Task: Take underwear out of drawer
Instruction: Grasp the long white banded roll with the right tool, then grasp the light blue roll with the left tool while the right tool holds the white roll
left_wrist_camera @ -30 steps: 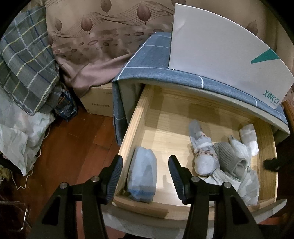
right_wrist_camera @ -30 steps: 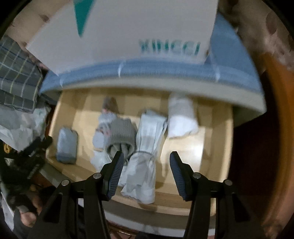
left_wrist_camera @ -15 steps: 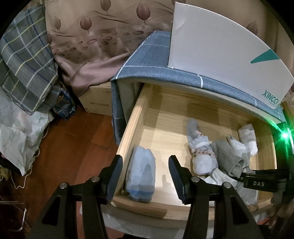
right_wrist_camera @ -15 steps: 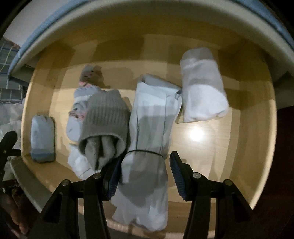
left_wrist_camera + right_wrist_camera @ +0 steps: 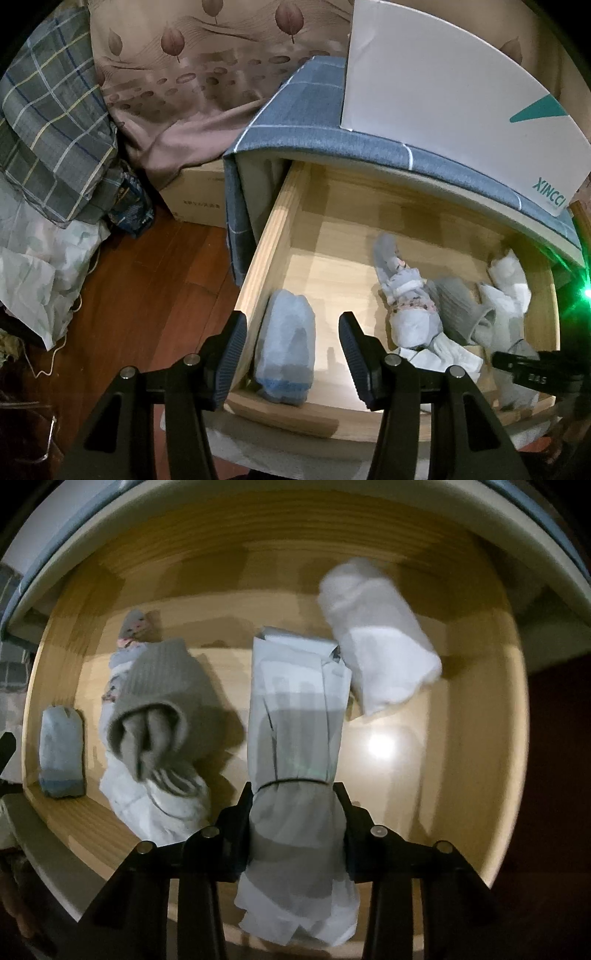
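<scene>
Jaws of the right hand-held gripper (image 5: 295, 812), formerly apart, are closing on the banded underwear roll (image 5: 295, 720).

Open drawer (image 5: 273, 236) juts from under a cloth-draped cabinet top (image 5: 317, 110); a box (image 5: 443, 110) stands on that top. In the drawer: one folded bundle (image 5: 286, 354) at near left, a heap of rolled garments (image 5: 417, 314) right of it, the banded roll (image 5: 295, 738) between a sock roll (image 5: 162, 701) and another roll (image 5: 380, 635).

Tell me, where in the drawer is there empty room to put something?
Bare wood lies between the blue bundle and the floral bundle, and along the drawer back. More lies right of the tied bundle. The bundles there are crowded.
</scene>
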Action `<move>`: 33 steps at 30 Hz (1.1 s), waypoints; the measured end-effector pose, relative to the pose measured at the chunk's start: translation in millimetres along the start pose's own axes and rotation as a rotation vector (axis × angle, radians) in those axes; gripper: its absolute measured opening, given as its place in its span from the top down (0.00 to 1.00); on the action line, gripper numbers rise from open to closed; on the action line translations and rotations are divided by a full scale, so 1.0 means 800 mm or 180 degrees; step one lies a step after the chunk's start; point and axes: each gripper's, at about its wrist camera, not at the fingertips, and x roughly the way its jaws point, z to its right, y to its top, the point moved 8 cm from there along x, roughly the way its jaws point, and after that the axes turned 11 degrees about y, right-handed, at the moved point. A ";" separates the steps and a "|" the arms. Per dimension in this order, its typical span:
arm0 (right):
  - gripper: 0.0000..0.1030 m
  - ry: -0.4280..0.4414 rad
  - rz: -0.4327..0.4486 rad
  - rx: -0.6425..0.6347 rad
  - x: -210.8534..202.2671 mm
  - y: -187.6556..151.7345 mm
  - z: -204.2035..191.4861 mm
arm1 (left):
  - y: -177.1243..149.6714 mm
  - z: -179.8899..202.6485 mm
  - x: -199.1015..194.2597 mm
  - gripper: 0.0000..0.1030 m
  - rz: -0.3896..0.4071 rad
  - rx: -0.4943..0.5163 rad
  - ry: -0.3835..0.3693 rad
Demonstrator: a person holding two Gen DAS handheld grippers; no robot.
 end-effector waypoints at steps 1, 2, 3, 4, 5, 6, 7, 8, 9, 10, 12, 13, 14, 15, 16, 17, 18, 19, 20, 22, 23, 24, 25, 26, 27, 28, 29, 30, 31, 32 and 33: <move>0.66 -0.0009 0.0016 0.0049 -0.004 -0.004 0.007 | -0.001 -0.001 0.001 0.48 -0.0022 -0.0003 0.0003; 0.67 -0.0002 0.0044 0.0091 -0.008 -0.007 0.014 | -0.001 -0.001 0.002 0.49 -0.0033 -0.0004 0.0004; 0.67 0.0000 0.0073 0.0144 -0.012 -0.009 0.022 | -0.002 -0.002 0.003 0.48 -0.0049 -0.0005 0.0005; 0.67 0.0020 0.0097 0.0212 -0.016 -0.011 0.028 | -0.002 -0.002 0.004 0.49 -0.0062 -0.0005 0.0005; 0.67 0.0038 0.0112 0.0247 -0.019 -0.013 0.033 | -0.002 -0.003 0.005 0.49 -0.0082 -0.0005 -0.0002; 0.68 0.0043 0.0123 0.0268 -0.021 -0.015 0.037 | -0.003 -0.003 0.006 0.49 -0.0094 -0.0005 -0.0008; 0.68 0.0042 0.0135 0.0288 -0.023 -0.017 0.042 | -0.004 -0.004 0.007 0.49 -0.0113 -0.0003 -0.0017; 0.68 0.0056 0.0143 0.0312 -0.024 -0.020 0.046 | -0.005 -0.004 0.008 0.49 -0.0138 0.0002 -0.0033; 0.68 0.0078 0.0151 0.0337 -0.025 -0.022 0.049 | -0.005 -0.004 0.010 0.48 -0.0159 0.0005 -0.0044; 0.68 0.0107 0.0162 0.0367 -0.026 -0.023 0.051 | -0.006 -0.003 0.011 0.48 -0.0184 0.0021 -0.0052; 0.68 0.0219 0.0177 0.0455 -0.025 -0.025 0.059 | -0.009 -0.002 0.015 0.49 -0.0242 0.0056 -0.0077; 0.68 0.0279 0.0179 0.0502 -0.028 -0.027 0.066 | -0.009 -0.002 0.015 0.49 -0.0242 0.0057 -0.0073; 0.68 0.0348 0.0184 0.0574 -0.030 -0.026 0.072 | -0.009 -0.001 0.016 0.48 -0.0244 0.0062 -0.0078; 0.68 0.0400 0.0196 0.0627 -0.030 -0.027 0.076 | -0.009 0.000 0.016 0.49 -0.0258 0.0070 -0.0095; 0.68 0.0448 0.0221 0.0640 -0.033 -0.028 0.078 | -0.010 0.001 0.018 0.49 -0.0298 0.0096 -0.0133; 0.68 0.0435 0.0218 0.0627 -0.030 -0.029 0.082 | -0.010 0.004 0.020 0.49 -0.0334 0.0124 -0.0167; 0.68 0.0404 0.0204 0.0614 -0.030 -0.030 0.082 | -0.010 0.005 0.022 0.48 -0.0385 0.0166 -0.0209; 0.68 0.0375 0.0191 0.0595 -0.030 -0.031 0.082 | -0.010 0.007 0.023 0.48 -0.0413 0.0183 -0.0227; 0.68 0.0365 0.0181 0.0592 -0.031 -0.033 0.084 | -0.009 0.006 0.025 0.48 -0.0441 0.0210 -0.0235; 0.68 0.0375 0.0181 0.0596 -0.036 -0.035 0.086 | -0.007 0.001 0.029 0.48 -0.0513 0.0295 -0.0203; 0.68 0.0371 0.0179 0.0591 -0.038 -0.036 0.089 | -0.005 0.000 0.030 0.48 -0.0546 0.0315 -0.0189; 0.67 0.0373 0.0177 0.0589 -0.039 -0.036 0.090 | -0.003 -0.002 0.032 0.48 -0.0573 0.0324 -0.0180; 0.67 0.0380 0.0175 0.0590 -0.040 -0.037 0.092 | 0.000 -0.004 0.034 0.48 -0.0616 0.0324 -0.0193; 0.67 0.0384 0.0174 0.0592 -0.037 -0.035 0.090 | 0.001 -0.004 0.036 0.48 -0.0650 0.0318 -0.0206; 0.67 0.0387 0.0171 0.0595 -0.031 -0.031 0.085 | 0.002 -0.004 0.038 0.49 -0.0691 0.0329 -0.0225; 0.67 0.0389 0.0167 0.0597 -0.028 -0.030 0.082 | 0.001 -0.001 0.040 0.49 -0.0749 0.0369 -0.0249; 0.67 0.0393 0.0165 0.0598 -0.027 -0.030 0.082 | 0.000 0.003 0.044 0.49 -0.0820 0.0418 -0.0265; 0.67 0.0400 0.0165 0.0601 -0.027 -0.030 0.081 | -0.002 0.005 0.048 0.48 -0.0866 0.0439 -0.0243; 0.67 0.0412 0.0167 0.0607 -0.027 -0.030 0.082 | -0.003 0.008 0.049 0.48 -0.0875 0.0459 -0.0206; 0.67 0.0426 0.0171 0.0613 -0.027 -0.030 0.082 | -0.002 0.012 0.048 0.48 -0.0840 0.0507 -0.0175; 0.67 0.0437 0.0169 0.0617 -0.028 -0.031 0.083 | -0.003 0.017 0.049 0.48 -0.0844 0.0571 -0.0149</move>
